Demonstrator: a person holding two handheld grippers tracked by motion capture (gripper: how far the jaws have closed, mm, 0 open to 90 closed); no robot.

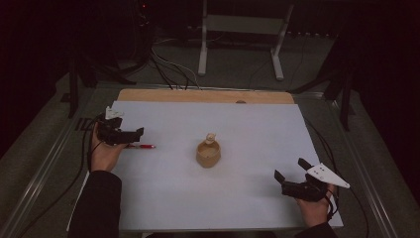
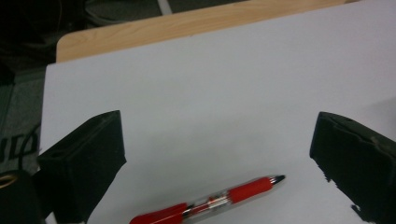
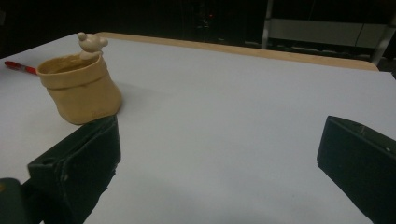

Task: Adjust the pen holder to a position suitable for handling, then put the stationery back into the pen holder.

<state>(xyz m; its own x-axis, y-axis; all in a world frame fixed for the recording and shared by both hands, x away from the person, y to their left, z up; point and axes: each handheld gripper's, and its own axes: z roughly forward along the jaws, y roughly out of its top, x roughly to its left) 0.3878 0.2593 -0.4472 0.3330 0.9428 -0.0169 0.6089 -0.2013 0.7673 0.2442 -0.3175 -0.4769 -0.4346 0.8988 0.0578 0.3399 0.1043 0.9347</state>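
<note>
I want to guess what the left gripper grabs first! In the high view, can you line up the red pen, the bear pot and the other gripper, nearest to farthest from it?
From the left gripper:
1. Red pen, lying just under its jaws on the white sheet.
2. Bear pot, at the sheet's middle.
3. Right gripper, at the near right corner.

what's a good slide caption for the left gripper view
Left tool open, its black jaws spread wide over a red pen lying flat on the pale table sheet.
</note>
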